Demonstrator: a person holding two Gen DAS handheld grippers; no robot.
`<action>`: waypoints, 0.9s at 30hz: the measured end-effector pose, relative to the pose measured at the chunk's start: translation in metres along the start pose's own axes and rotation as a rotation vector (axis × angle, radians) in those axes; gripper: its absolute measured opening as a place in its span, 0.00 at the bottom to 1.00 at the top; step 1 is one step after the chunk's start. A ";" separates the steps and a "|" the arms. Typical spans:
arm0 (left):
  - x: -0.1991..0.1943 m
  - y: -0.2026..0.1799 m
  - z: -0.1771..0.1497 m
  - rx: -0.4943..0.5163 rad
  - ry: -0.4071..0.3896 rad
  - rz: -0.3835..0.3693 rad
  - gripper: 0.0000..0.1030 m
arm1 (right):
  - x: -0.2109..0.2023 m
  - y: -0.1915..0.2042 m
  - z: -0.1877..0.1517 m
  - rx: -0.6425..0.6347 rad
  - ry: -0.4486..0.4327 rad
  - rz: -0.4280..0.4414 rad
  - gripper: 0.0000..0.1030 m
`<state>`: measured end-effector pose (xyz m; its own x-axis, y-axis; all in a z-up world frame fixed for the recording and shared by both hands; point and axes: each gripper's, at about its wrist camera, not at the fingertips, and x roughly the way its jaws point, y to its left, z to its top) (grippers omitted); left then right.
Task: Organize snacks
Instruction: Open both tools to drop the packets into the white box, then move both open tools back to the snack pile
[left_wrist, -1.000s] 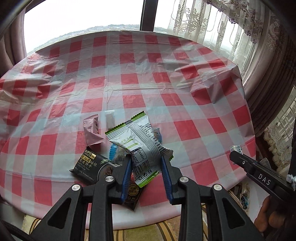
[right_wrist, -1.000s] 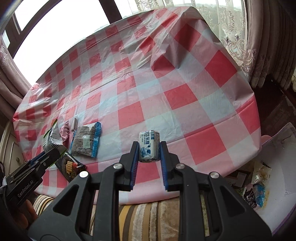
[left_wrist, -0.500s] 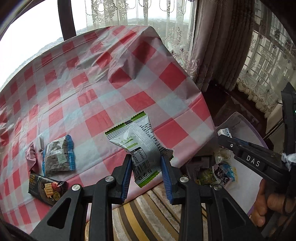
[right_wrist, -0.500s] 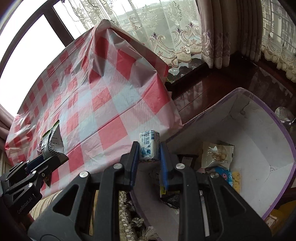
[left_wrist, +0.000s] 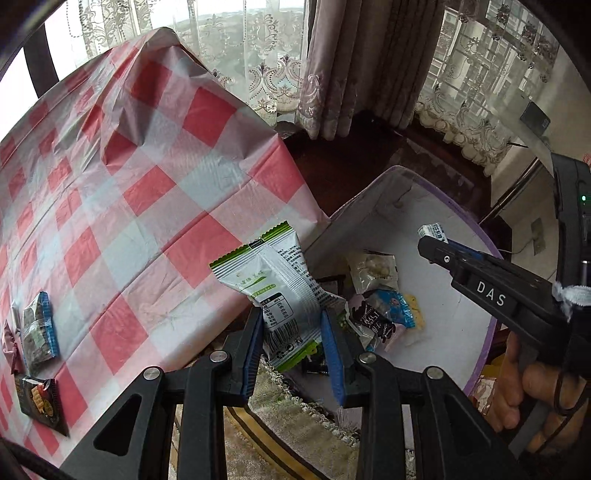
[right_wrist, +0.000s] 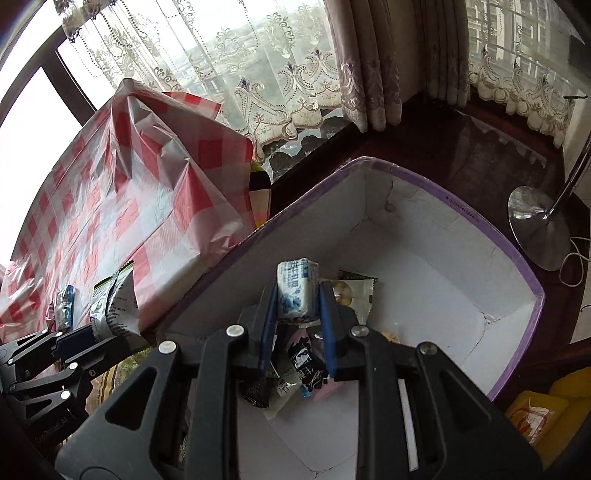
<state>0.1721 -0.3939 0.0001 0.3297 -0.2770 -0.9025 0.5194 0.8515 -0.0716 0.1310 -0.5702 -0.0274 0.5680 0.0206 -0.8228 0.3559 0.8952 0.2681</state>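
the box (right_wrist: 424, 284) sits on the floor beside the table (left_wrist: 129, 206), and some snacks already lie in it. the right gripper (right_wrist: 298, 314) hangs over the box and squeezes a small white and blue pack (right_wrist: 297, 290) between its jaws. the left gripper (left_wrist: 291, 341) pinches the bottom of a green and white bag (left_wrist: 275, 288). that bag hangs over the near edge of the box, just past the table edge — not far over the inside.

what could go wrong: if the left gripper lets go now, the bag could hit the box wall and slide down to the rug (left_wrist: 280, 432). the bag is thin and slippery, so it could also slip out early. the two grippers are close over the box and could bump. three more snacks wait on the table, well away from the box — a blue pack (left_wrist: 38, 328), a dark pack (left_wrist: 38, 402), and a pink one (left_wrist: 9, 349).
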 end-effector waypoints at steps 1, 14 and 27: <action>0.002 -0.004 -0.001 0.005 0.009 -0.002 0.32 | 0.000 -0.004 -0.001 0.006 0.004 -0.002 0.25; 0.009 -0.007 -0.005 -0.015 0.051 -0.020 0.49 | -0.004 -0.015 -0.001 0.026 0.006 -0.015 0.39; -0.007 0.030 -0.008 -0.112 -0.011 -0.025 0.49 | -0.015 0.027 0.004 -0.072 -0.010 -0.035 0.52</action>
<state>0.1793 -0.3626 0.0012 0.3270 -0.3034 -0.8950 0.4365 0.8885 -0.1417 0.1348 -0.5484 -0.0063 0.5639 -0.0158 -0.8257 0.3216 0.9251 0.2019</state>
